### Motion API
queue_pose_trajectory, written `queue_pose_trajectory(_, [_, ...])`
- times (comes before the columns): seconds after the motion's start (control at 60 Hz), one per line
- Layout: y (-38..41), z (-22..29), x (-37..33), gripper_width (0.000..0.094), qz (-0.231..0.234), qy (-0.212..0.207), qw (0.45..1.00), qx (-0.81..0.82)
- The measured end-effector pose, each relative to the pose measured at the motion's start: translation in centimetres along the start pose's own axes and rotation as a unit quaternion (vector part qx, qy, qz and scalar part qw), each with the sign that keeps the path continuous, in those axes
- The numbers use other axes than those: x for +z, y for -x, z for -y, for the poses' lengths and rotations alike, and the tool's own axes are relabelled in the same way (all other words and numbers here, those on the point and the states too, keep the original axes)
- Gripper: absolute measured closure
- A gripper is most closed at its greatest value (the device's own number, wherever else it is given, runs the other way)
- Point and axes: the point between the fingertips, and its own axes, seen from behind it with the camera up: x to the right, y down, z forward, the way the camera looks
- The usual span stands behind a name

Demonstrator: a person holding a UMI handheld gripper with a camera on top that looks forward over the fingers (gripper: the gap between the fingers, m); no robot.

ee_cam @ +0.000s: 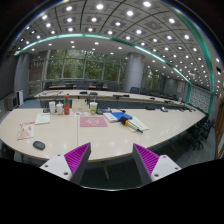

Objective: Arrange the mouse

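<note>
The claw (110, 160) hangs above the near edge of a long pale surface (150, 138), its two fingers spread well apart with nothing between them. The purple pads (77, 155) face each other across the open gap.

The mouse (39, 145), small and dark, lies on the surface off to the left of the left finger, ahead of it and apart from it. Nothing touches it.

Farther along the surface, beyond the fingers, lies a pink mat (93, 121). Just right of it sits a blue book (121, 116) among some loose white papers. To the left, a sheet (24, 130) lies near the surface's edge, beyond the mouse. A few small bottles (63, 108) stand upright behind the mat.

Past the surface stretch more desks, a pillar (133, 72) and a ceiling with rows of lights.
</note>
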Motion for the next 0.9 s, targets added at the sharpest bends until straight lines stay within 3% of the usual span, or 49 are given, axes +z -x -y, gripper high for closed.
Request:
queue_pose_trajectory(0.117, [0.3,-3.1,1.3,0.0083,-0.001,0.012,1.000,0.001])
queue_pose_trajectory(0.383, [6.8,-12.0,-0.3,0.0087,0.004,0.091,0.996,0.003])
queue_pose_trajectory(0.6, [21.1,-17.4,1.4,0.0083,0.087,0.128,0.988,0.022])
queue_pose_trajectory(0.9, [39.9,-17.4,9.4,0.0085,0.151,0.129,0.980,0.009])
